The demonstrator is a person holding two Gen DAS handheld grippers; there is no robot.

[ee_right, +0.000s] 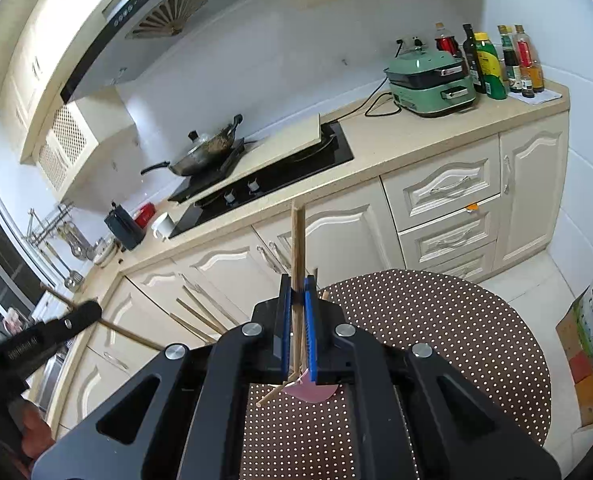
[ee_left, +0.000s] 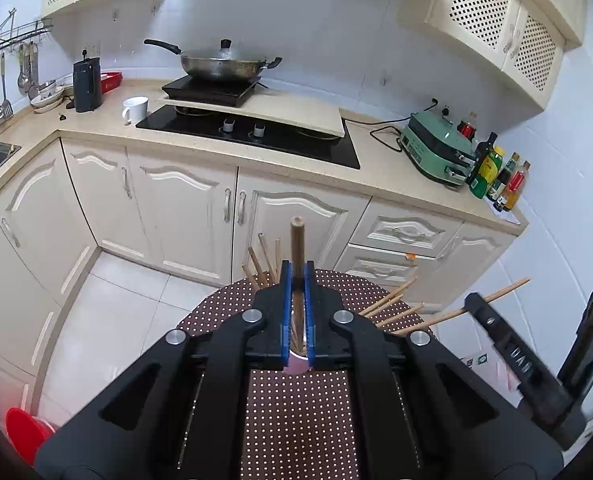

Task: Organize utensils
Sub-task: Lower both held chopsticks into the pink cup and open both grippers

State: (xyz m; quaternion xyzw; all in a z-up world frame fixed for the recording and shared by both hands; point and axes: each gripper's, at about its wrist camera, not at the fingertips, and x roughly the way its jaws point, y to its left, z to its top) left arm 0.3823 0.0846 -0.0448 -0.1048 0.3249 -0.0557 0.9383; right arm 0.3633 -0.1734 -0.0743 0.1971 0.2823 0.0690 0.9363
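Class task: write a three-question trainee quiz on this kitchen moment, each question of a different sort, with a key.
1. True or false: the left hand-held gripper is shut on a brown wooden chopstick.
2. The round table's cloth is: A plain white; B brown with white dots; C red checked.
3. Fill in: the lidded steel wok sits on a black portable ____.

Key: 1 true; 2 B; 3 cooktop. The right hand-held gripper is also shut on thin wooden chopsticks.
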